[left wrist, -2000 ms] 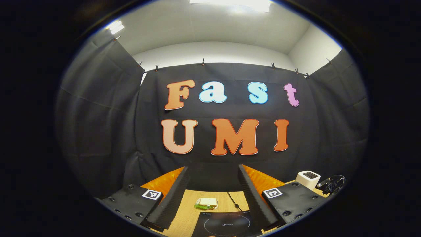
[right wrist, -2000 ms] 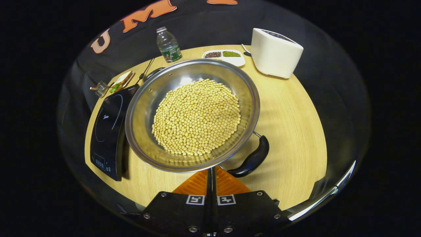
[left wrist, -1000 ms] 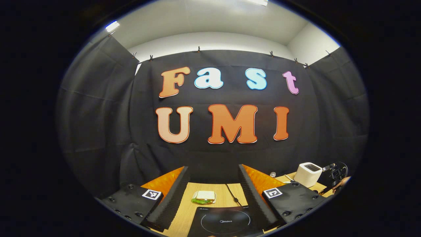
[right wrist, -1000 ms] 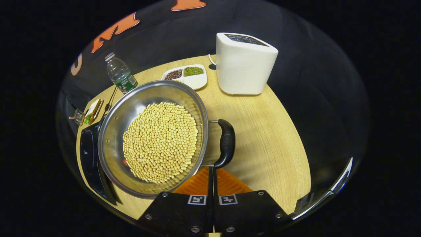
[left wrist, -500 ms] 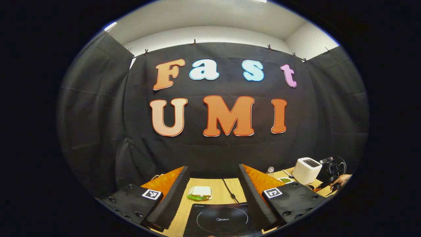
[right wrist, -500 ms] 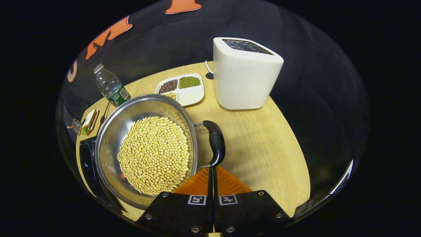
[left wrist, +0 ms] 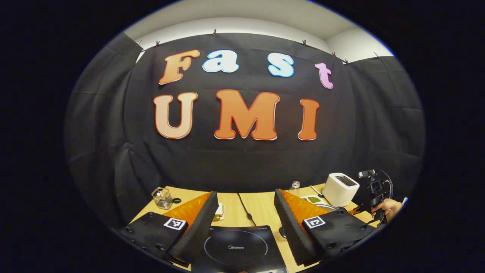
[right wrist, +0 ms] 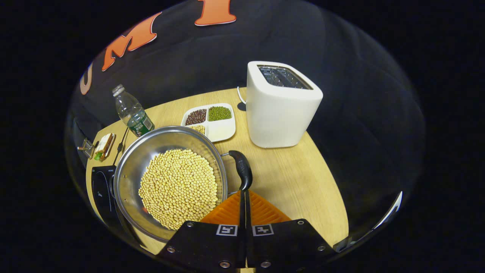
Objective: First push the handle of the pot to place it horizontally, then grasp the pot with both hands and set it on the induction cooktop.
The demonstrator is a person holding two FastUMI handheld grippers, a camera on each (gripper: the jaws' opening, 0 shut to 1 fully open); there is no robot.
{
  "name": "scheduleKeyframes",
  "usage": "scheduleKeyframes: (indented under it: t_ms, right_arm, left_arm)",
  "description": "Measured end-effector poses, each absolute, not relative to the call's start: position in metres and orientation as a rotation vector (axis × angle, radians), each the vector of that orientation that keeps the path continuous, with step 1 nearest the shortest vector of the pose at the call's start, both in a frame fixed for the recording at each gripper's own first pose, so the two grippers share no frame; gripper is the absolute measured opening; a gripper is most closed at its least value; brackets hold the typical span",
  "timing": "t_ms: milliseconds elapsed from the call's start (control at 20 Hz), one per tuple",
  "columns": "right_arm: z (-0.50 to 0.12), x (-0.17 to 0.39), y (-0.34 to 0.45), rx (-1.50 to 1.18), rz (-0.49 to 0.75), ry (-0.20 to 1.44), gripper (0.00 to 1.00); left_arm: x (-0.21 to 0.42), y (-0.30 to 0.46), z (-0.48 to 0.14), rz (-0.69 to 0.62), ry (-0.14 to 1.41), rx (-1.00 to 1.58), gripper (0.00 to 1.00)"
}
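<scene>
In the right gripper view a steel pot (right wrist: 129,170) full of yellow soybeans (right wrist: 178,187) sits on the wooden table (right wrist: 299,185). Its left side overlaps the black induction cooktop (right wrist: 99,191). The pot's black handle (right wrist: 242,168) stands out on its right side. My right gripper (right wrist: 243,192) is shut, with its tips at the handle's near end. My left gripper (left wrist: 245,194) is open above the cooktop (left wrist: 235,248), nothing between its fingers. The right gripper (left wrist: 373,189) and the hand (left wrist: 386,206) holding it appear at the far right of the left gripper view.
A white toaster (right wrist: 280,106) stands behind the handle, with a divided dish (right wrist: 212,119) of beans and a water bottle (right wrist: 130,112) to its left. A sandwich (right wrist: 103,146) and a small wire basket (left wrist: 163,198) lie past the cooktop, whose cable (left wrist: 244,210) runs back.
The shut right gripper swept the pot's handle round from the near side to the pot's right, then drew back a little. The left gripper tipped down, bringing more table into sight.
</scene>
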State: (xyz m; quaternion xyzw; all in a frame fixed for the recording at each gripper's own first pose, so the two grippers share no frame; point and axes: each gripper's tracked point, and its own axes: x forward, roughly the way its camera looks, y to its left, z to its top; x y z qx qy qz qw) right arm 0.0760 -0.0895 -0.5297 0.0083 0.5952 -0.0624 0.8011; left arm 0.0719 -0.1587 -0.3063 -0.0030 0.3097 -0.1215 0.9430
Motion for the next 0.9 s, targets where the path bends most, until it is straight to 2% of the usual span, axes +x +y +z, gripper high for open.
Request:
scheduleKeyframes:
  t_ms: [50,100,150,250,300,350,450,550,600,700,750,900]
  right_arm:
    - [-0.52,0.078,-0.088,0.019,-0.125,1.26,0.0]
    - [-0.512,0.08,-0.086,0.03,-0.114,1.251,0.0]
    - [-0.506,0.082,-0.083,0.05,-0.102,1.241,0.0]
    - [-0.496,0.083,-0.077,0.094,-0.08,1.235,0.08]
    - [-0.495,0.082,-0.073,0.106,-0.067,1.237,0.14]
    - [-0.496,0.082,-0.072,0.111,-0.061,1.239,0.14]
    - [-0.499,0.084,-0.069,0.107,-0.047,1.241,0.19]
    - [-0.502,0.085,-0.069,0.096,-0.036,1.239,0.28]
    - [-0.505,0.087,-0.07,0.088,-0.034,1.237,0.37]
    - [-0.509,0.089,-0.071,0.078,-0.032,1.235,0.46]
    - [-0.511,0.09,-0.072,0.076,-0.03,1.237,0.6]
    - [-0.522,0.095,-0.072,0.079,-0.026,1.24,0.7]
  left_arm:
    - [0.069,-0.172,-0.321,-0.274,0.674,-0.019,0.93]
    - [0.065,-0.188,-0.338,-0.302,0.726,-0.036,0.97]
    - [0.059,-0.203,-0.354,-0.331,0.784,-0.052,0.97]
    - [0.044,-0.231,-0.391,-0.381,0.908,-0.081,0.98]
    - [0.035,-0.242,-0.411,-0.402,0.966,-0.096,0.93]
    - [0.029,-0.253,-0.431,-0.417,1.025,-0.104,0.98]
    - [0.014,-0.271,-0.463,-0.439,1.148,-0.131,0.97]
    - [0.004,-0.281,-0.492,-0.438,1.24,-0.156,0.92]
    - [0.001,-0.284,-0.506,-0.428,1.279,-0.161,0.94]
    - [-0.005,-0.292,-0.534,-0.416,1.338,-0.17,0.93]
    - [-0.008,-0.294,-0.546,-0.409,1.366,-0.169,0.91]
    - [-0.015,-0.305,-0.573,-0.398,1.426,-0.185,0.93]
